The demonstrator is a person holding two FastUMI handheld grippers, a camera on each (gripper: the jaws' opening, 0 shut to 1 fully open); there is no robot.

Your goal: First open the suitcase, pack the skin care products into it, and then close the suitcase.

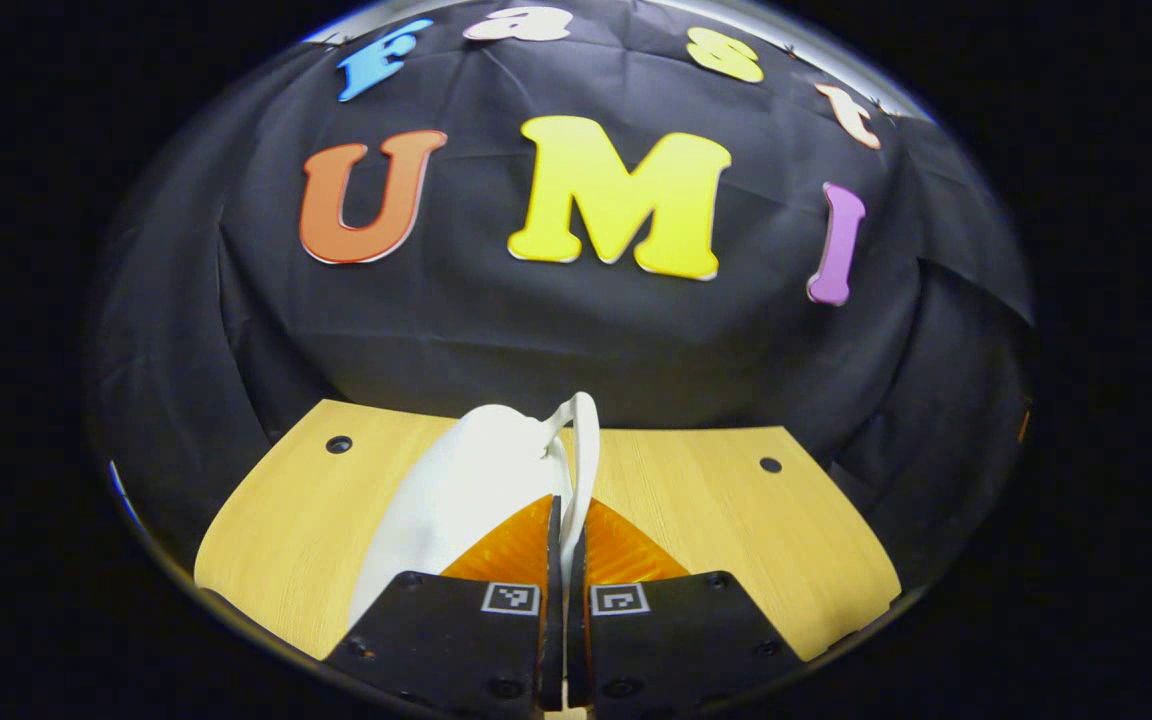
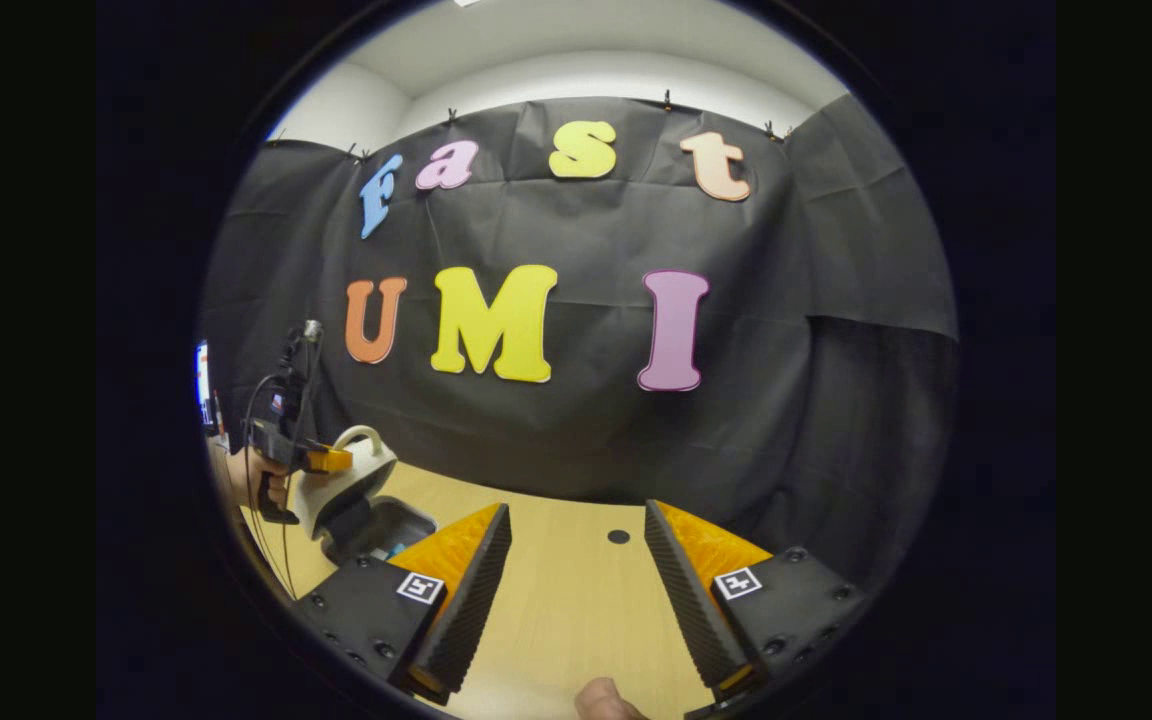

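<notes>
Left gripper (image 1: 568, 520): fingers nearly together, pinched on the thin white handle (image 1: 586, 450) of the suitcase lid (image 1: 466, 490). The handle loops up above the fingertips; the lid's rounded shell bulges to the left of the fingers and hides much of the table (image 1: 736, 520) on that side. Two dark holes (image 1: 339, 444) sit in the tabletop, one toward each far corner. Black cloth wall (image 1: 556, 340) behind.

Right gripper (image 2: 576, 560): fingers spread wide, nothing between them, over bare table. One dark hole (image 2: 618, 537) lies past the gap. A fingertip (image 2: 604, 700) of the person shows at the bottom edge.

In the right gripper view, far left, the other gripper (image 2: 321, 460) and the hand (image 2: 271, 485) holding it are at the suitcase (image 2: 361, 500): the white lid is tilted up, the dark base open beneath it (something small and blue inside, too small to tell what). Cables hang from that gripper.
</notes>
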